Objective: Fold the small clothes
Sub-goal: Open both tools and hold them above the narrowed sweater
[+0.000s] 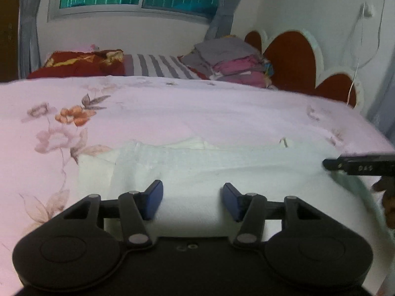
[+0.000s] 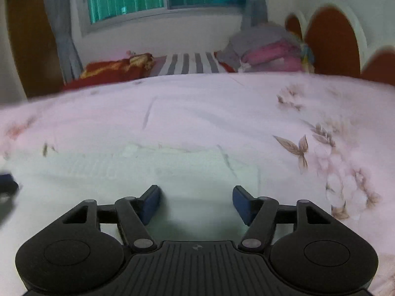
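Observation:
A small white garment (image 1: 197,162) lies flat on the pink floral bedsheet (image 1: 172,108), its far edge a little rumpled. My left gripper (image 1: 192,197) hovers over the garment's near part, blue pads apart, nothing pinched between them. At the right edge of the left wrist view are my right gripper's black finger (image 1: 358,165) and a hand (image 1: 387,197). In the right wrist view the same white garment (image 2: 148,170) spreads under my right gripper (image 2: 196,201), which stands open with only cloth below it. Part of my left gripper (image 2: 7,185) shows blurred at the far left.
At the back of the bed are a stack of folded grey and pink clothes (image 1: 234,59), a red and gold blanket (image 1: 81,64) and a striped sheet (image 1: 158,66). A red scalloped headboard (image 1: 291,59) and a hanging white cable (image 1: 355,74) are on the right. The bed drops off at the right edge.

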Available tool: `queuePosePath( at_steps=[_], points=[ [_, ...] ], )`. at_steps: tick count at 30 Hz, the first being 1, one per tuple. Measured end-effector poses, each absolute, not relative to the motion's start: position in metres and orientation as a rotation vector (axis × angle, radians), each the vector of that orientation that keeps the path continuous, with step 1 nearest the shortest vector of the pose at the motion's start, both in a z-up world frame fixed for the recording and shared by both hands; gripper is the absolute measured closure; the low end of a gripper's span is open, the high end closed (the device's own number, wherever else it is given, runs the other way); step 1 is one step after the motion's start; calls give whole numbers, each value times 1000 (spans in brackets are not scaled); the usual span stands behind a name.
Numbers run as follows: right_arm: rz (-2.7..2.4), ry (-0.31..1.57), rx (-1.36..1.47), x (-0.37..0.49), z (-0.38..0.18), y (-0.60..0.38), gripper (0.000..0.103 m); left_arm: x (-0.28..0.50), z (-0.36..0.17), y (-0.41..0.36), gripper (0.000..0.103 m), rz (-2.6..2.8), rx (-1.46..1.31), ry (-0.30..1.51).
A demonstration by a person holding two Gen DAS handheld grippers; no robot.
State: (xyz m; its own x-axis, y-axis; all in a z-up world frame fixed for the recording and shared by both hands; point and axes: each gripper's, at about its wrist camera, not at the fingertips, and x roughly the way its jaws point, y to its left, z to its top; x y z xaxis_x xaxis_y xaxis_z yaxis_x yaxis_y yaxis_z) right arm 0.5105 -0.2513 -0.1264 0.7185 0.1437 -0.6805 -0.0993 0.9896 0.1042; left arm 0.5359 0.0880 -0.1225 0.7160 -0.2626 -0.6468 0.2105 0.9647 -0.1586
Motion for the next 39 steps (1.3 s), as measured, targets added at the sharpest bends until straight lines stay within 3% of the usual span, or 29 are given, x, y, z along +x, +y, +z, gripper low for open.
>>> queuePosePath(
  at_steps=[4,11,20,26,30,31,32,34,36,39],
  points=[
    [182,690,18,490,-104,-233,39,514,-107,62,36,-290,-107,678],
    [408,723,-42,453,-114,-177,42,488,-125,19,36,-328,-30,732],
    [175,763,28,451,-124,-251,42,467,-120,66,37,-203,-12,747],
    [321,731,-2,425,-107,-219,43,446,-118,20,36,-282,22,747],
    [308,765,-127,416,-127,-196,44,429,-127,20,36,-261,30,767],
    [296,772,-134,414,-122,-196,51,422,-123,23,36,-265,7,758],
    [294,763,-145,410,-117,-196,65,413,-120,26,36,-265,-21,749],
    [330,732,-139,391,-109,-193,69,397,-117,25,39,-279,-51,749],
    [414,744,-95,370,-107,-187,81,382,-115,21,40,-275,-50,746],
    [458,747,-70,346,-111,-174,82,371,-121,15,44,-248,-53,761]
  ],
)
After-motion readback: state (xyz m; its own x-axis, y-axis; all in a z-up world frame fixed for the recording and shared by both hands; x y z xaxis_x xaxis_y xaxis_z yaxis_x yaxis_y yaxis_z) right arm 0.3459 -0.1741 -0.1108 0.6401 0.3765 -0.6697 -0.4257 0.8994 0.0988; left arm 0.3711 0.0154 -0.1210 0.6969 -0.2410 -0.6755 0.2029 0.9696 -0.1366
